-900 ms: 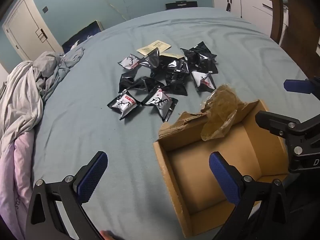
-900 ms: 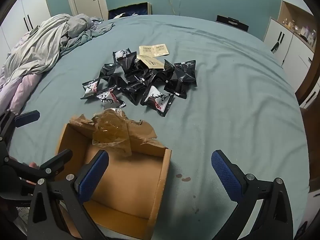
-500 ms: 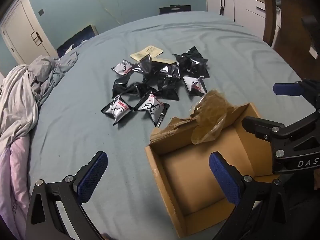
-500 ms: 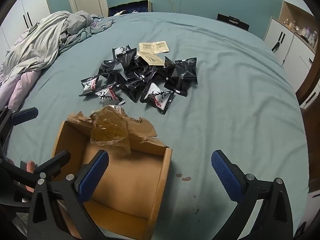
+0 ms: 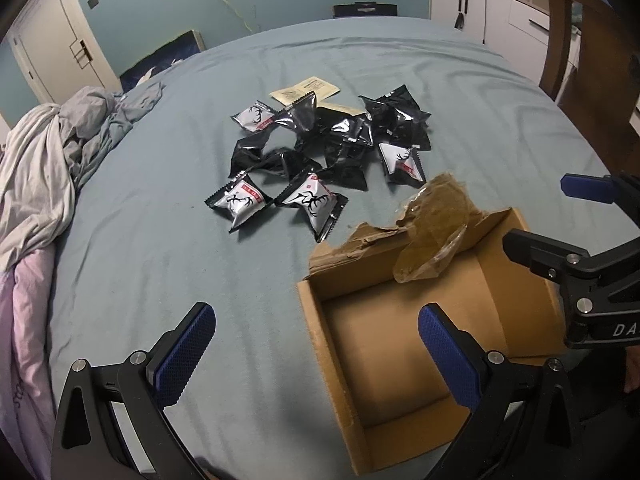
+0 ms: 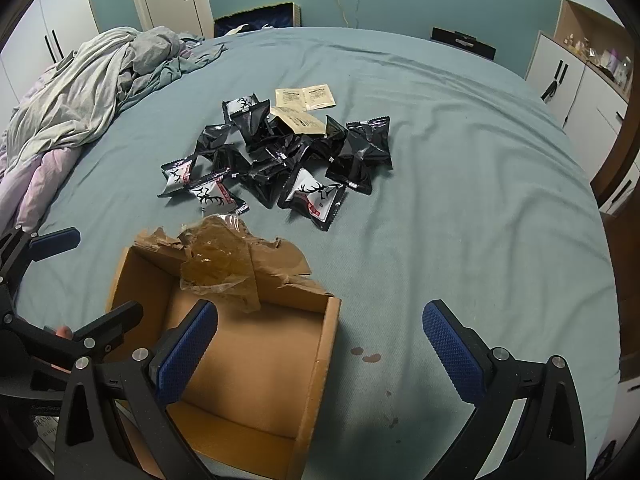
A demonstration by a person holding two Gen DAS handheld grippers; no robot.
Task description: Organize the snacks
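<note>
Snack packets (image 5: 320,152) lie heaped mid-bed on the sheet (image 5: 160,240), several overlapping. Paper sachets (image 6: 306,98) sit at the heap's far edge. Cardboard box (image 5: 400,340) stands nearer than the heap, apart from it. Crumpled tape (image 6: 216,264) rests on the box's far wall. Bundled bedding (image 6: 80,88) lies left.

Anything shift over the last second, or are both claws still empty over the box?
Only the view drifts a little, so the claws moved slightly; nothing was grasped or released. The left claw and right claw stay open and empty near the cardboard box, which holds no snacks. The snack packets remain piled on the bed beyond it.
</note>
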